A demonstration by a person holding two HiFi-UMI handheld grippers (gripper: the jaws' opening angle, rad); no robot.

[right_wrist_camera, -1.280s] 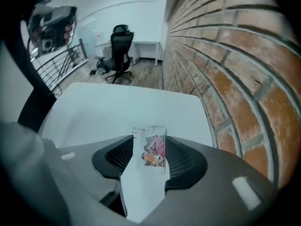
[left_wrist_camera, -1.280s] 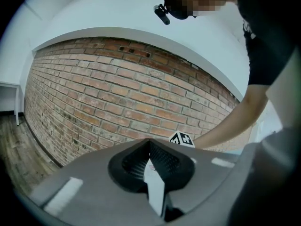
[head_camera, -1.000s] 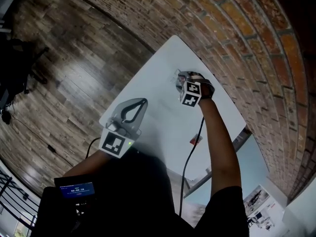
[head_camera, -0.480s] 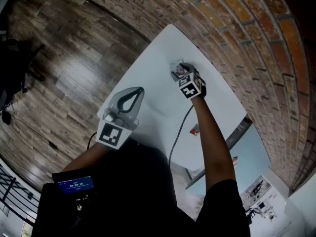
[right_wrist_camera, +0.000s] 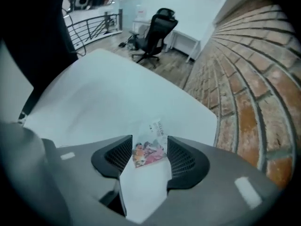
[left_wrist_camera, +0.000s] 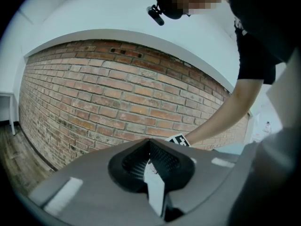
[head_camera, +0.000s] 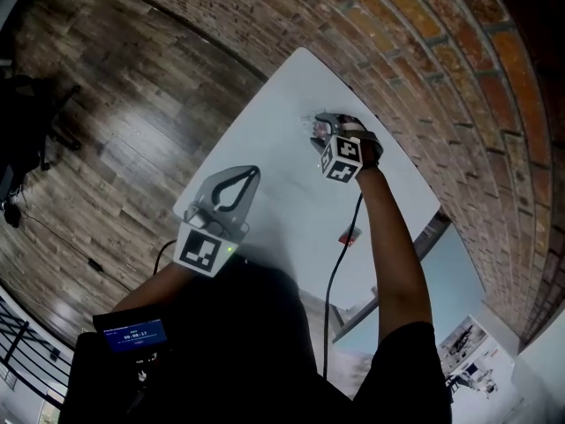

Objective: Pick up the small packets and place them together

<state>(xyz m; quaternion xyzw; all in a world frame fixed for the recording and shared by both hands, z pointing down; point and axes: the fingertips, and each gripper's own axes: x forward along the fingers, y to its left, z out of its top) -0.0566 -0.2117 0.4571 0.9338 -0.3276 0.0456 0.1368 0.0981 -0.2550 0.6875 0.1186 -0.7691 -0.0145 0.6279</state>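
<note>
On the white table (head_camera: pixel 274 131), a small packet with a pink picture (right_wrist_camera: pixel 149 153) lies flat between the jaws of my right gripper (right_wrist_camera: pixel 149 142). The jaws stand apart on either side of it. Just beyond lies a clear packet with print (right_wrist_camera: pixel 157 128). From the head view, both packets (head_camera: pixel 315 131) sit at the tip of the right gripper (head_camera: pixel 321 129) near the table's far side. Another small red packet (head_camera: pixel 350 235) lies near the table's right edge. My left gripper (head_camera: pixel 254 173) hovers over the near left edge, its tips (left_wrist_camera: pixel 149 145) meeting and nothing seen in them.
A brick wall (head_camera: pixel 424 51) runs along the table's far side. Wooden floor (head_camera: pixel 115 122) lies to the left. An office chair (right_wrist_camera: pixel 154 29) stands past the table's end. A black cable (head_camera: pixel 334 272) hangs from the right gripper. A pale blue surface (head_camera: pixel 450 281) sits lower right.
The right gripper reached out to the packets at the far side, then drew back a little toward me. The left gripper has stayed about where it was.
</note>
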